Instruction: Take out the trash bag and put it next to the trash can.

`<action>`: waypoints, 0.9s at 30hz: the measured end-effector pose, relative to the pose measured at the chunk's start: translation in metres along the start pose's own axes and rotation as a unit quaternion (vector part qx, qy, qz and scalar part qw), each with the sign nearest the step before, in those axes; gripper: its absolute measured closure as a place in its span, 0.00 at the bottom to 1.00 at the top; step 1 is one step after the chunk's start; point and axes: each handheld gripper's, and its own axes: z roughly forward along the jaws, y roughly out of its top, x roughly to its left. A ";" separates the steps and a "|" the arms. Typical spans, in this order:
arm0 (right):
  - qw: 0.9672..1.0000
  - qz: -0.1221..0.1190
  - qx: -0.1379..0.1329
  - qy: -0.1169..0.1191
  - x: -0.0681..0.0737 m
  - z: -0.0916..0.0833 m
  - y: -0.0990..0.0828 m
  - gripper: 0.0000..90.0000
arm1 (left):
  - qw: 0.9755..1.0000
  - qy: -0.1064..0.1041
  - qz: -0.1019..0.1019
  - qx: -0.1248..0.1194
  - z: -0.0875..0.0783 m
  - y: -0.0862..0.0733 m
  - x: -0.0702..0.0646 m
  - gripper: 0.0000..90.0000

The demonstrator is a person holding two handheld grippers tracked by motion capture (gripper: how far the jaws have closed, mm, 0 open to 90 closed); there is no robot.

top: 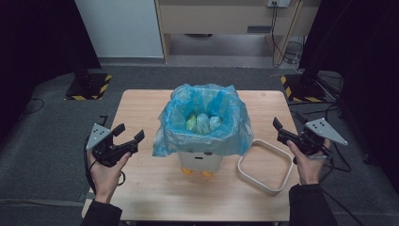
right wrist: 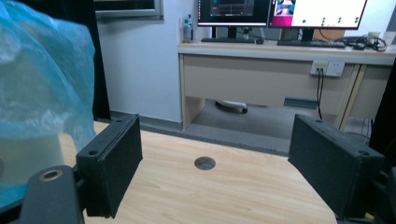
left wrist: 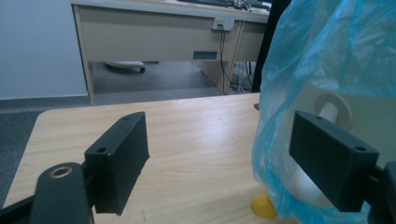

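While both tongs hang empty, work looks barely begun. Desk [top: 155, 188] carries bin [top: 201, 160] at centre, blue bag [top: 174, 136] draped over rim, wads [top: 203, 123] inside. White ring [top: 263, 186] right of bin, off. Left tongs [top: 127, 134] left of bin, jaws apart; right tongs [top: 278, 129] right of bin, jaws apart. Bag removal probably left.

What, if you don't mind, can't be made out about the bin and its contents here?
- Crumpled items in the bin: too small in the high view to identify.
- Bin body: mostly draped by the blue bag.
- Bin front, left gripper view: cut off by the bag and the frame edge.
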 end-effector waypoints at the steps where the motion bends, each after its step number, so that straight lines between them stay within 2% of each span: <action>1: 1.000 -0.002 -0.002 0.000 0.001 0.000 0.002 0.20 | 1.000 -0.001 0.002 -0.002 0.000 0.002 0.000 0.21; 13: 1.000 -0.010 -0.023 0.017 0.012 0.000 0.024 0.23 | 0.999 -0.013 0.012 -0.034 0.005 0.021 -0.015 0.22; 27: 0.998 -0.007 -0.051 0.028 0.023 -0.006 0.047 0.26 | 0.997 -0.027 0.028 -0.069 0.004 0.050 -0.032 0.24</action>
